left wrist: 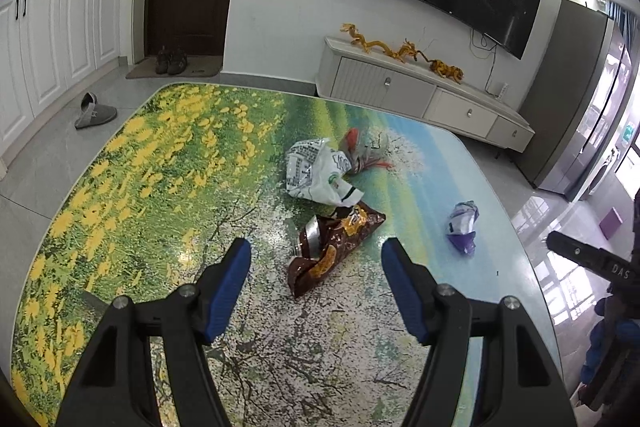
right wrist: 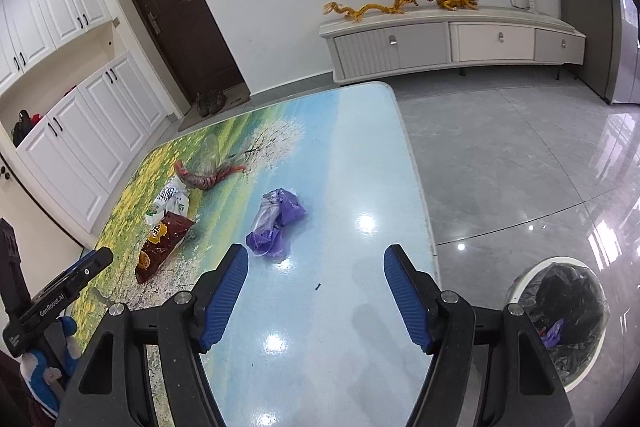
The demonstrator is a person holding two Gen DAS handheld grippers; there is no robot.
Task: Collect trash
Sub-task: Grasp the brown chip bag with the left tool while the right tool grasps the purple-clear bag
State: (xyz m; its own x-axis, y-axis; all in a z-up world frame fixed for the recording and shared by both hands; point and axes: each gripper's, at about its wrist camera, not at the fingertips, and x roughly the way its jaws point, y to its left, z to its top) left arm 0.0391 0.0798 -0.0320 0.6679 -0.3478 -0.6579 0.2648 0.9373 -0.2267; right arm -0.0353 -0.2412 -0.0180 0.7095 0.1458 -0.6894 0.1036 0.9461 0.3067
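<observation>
The bin (right wrist: 560, 319) stands on the grey tiled floor (right wrist: 520, 155) just off the table's right edge; it is round, white-rimmed and lined with a crinkled black bag, and inside lies a scrap of purple plastic with what may be a bit of red beside it, though the dark liner makes that hard to read. On the table (left wrist: 120, 195), whose glossy top is printed with yellow flowers, a blossoming tree and blue sky, four pieces of trash lie loose. The brown wrapper (left wrist: 332, 251) is a flattened foil snack bag with orange print, nearest the left gripper (left wrist: 316, 287). Just beyond it, touching its far end, sits a crumpled white bag (left wrist: 316, 173) with black and green lettering, and against that a twisted clear bag (left wrist: 364, 151) with red ends. The purple bag (right wrist: 274, 223) is thin, wrinkled plastic, lying apart from the others toward the right edge, just ahead of the right gripper (right wrist: 316, 287). Both grippers hover above the tabletop with their ribbed blue pads spread wide, holding nothing.
</observation>
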